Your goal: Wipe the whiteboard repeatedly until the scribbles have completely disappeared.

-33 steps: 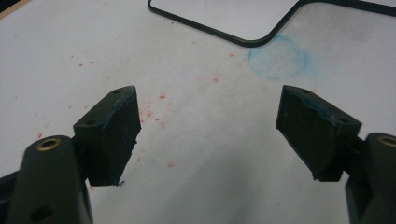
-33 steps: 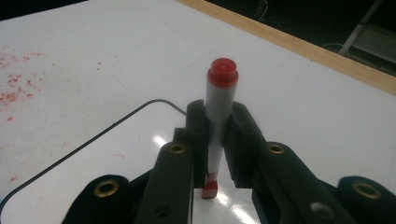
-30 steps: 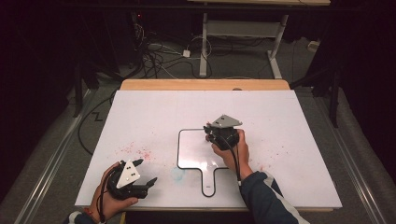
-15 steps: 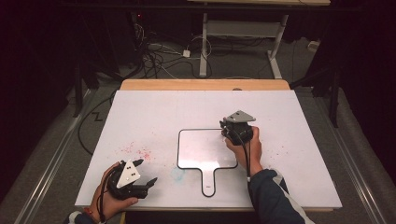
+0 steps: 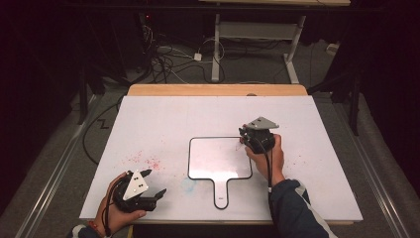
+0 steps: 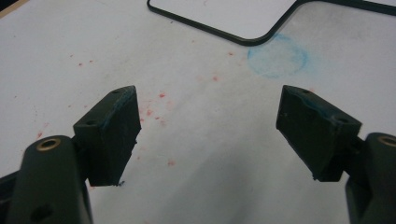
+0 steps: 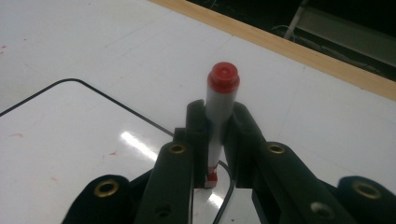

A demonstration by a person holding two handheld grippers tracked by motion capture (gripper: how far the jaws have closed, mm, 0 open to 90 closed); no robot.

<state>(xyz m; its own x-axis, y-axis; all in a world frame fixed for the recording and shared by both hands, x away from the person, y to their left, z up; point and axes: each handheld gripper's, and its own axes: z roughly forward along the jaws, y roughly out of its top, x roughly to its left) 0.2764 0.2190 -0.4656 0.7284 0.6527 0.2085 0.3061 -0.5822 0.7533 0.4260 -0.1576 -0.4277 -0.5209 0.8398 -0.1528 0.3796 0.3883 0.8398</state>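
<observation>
My right tool sits at the right edge of the small whiteboard, its jaws clamped on a red-capped marker. From the right gripper view the marker stands nearly upright between the jaws, cap end up, its lower end down by the whiteboard's black rim; I cannot tell whether the tip touches the surface. The whiteboard lies flat near the middle of the white counter, its handle pointing toward me. My left tool rests low at the near left part of the counter, well apart from the whiteboard, jaws spread wide with nothing between them. In the left gripper view I see red specks scattered on the counter between those jaws, and a faint blue ring stain just beside the whiteboard's rounded corner.
</observation>
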